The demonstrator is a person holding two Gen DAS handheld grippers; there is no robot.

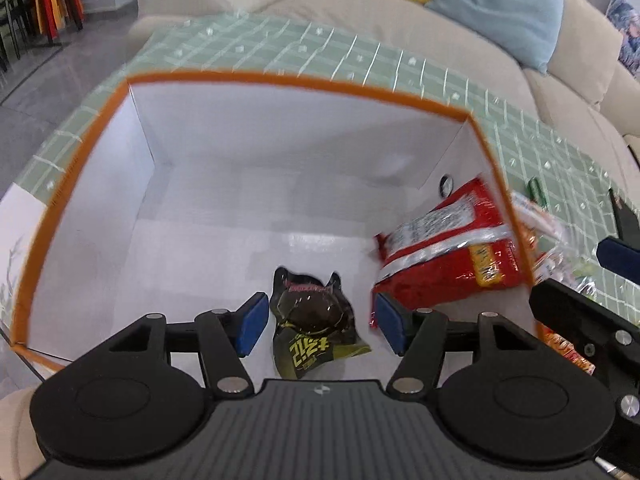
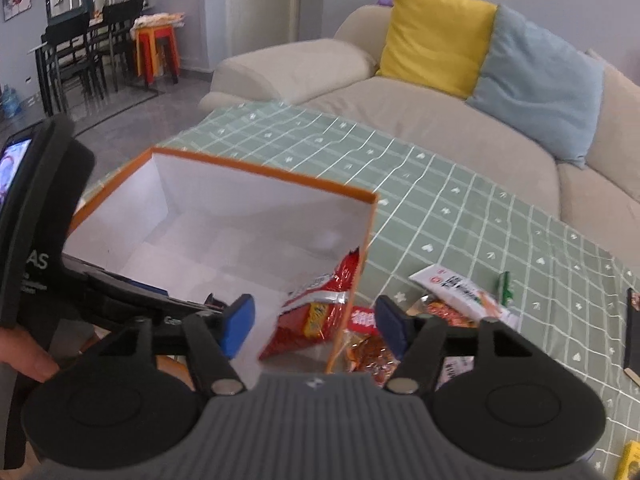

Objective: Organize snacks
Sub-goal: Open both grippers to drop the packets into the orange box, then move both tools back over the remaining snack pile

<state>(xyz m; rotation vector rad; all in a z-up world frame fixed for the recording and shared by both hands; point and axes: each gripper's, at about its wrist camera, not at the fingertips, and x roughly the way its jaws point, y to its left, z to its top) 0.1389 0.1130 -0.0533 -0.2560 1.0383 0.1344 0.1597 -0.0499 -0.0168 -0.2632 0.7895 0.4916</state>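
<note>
A white box with an orange rim (image 1: 280,78) (image 2: 264,170) stands on a green checked tablecloth. A dark snack packet (image 1: 316,320) lies on its floor. A red snack bag (image 1: 452,248) (image 2: 320,312) leans tilted against the box's right wall. My left gripper (image 1: 318,320) is open and empty over the box, with the dark packet below its fingers. My right gripper (image 2: 314,320) is open and empty just above the box's near right corner, with the red bag in front of it. Several more snack packets (image 2: 460,292) lie on the cloth right of the box.
A beige sofa (image 2: 400,112) with a yellow cushion (image 2: 432,36) and a blue cushion (image 2: 536,84) runs behind the table. A green stick packet (image 2: 506,284) and a dark flat item (image 2: 634,332) lie at the right. Dining chairs and stools stand far left.
</note>
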